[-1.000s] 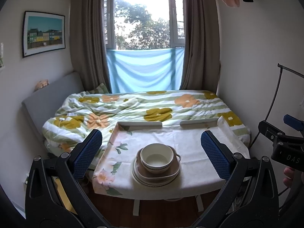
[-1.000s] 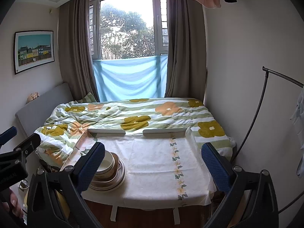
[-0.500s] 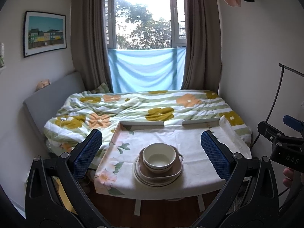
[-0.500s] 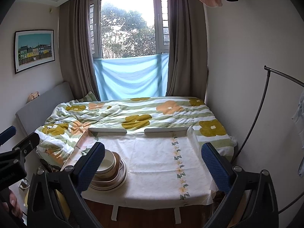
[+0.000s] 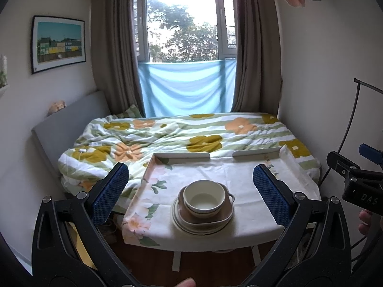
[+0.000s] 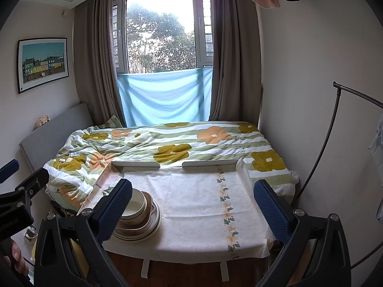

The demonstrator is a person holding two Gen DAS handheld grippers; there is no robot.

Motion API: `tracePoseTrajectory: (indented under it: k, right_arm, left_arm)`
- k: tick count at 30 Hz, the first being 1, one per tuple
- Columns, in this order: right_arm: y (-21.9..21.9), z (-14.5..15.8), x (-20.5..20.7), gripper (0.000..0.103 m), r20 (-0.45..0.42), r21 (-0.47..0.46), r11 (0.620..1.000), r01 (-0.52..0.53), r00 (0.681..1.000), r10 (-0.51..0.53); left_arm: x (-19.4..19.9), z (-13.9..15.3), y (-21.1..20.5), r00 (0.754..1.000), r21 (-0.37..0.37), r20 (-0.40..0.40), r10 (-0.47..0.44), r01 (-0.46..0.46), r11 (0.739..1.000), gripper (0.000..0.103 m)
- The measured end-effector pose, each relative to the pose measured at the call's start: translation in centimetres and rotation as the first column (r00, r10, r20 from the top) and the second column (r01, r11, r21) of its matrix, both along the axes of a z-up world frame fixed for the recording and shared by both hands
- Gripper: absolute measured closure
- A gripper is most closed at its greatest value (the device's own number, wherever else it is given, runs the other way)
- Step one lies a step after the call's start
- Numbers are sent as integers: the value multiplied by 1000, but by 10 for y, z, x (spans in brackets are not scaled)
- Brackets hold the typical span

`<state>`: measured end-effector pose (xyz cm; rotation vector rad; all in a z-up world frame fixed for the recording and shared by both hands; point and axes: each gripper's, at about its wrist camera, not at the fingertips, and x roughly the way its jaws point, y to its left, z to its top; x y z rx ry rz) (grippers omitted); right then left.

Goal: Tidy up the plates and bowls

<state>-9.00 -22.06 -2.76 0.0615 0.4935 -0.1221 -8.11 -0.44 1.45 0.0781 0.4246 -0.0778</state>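
You are holding both tools wide and empty, the left tool (image 5: pixel 190 189) and right tool (image 6: pixel 192 202) hanging short of the worktop (image 5: pixel 241 174). The cream bowl (image 5: pixel 205 197) is sitting nested in a brown dish (image 5: pixel 215 216) on stacked plates (image 5: pixel 178 222), at six o'clock on the worktop. The dishes are already lying gathered in one pile; nothing loose is showing.

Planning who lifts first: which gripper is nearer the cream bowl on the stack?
Left. The left gripper faces the cream bowl head on, jaws open. The right gripper is off to the bowl's right, aimed at bare tablecloth, jaws open.
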Motion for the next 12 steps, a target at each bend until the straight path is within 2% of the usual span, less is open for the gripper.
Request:
tracePoseTrajectory:
  k: [5,12]
  right_arm:
    - [1,0,0,2,-1,1,1000,1,1000,-1]
    - [13,-6,12,2,-26,5,1000,-3,1000,3]
  left_arm:
    - [1,-1,0,999,25,19,34,-34,999,0]
    - [14,-6,5,1000,4,9,19,-19,1000,0]
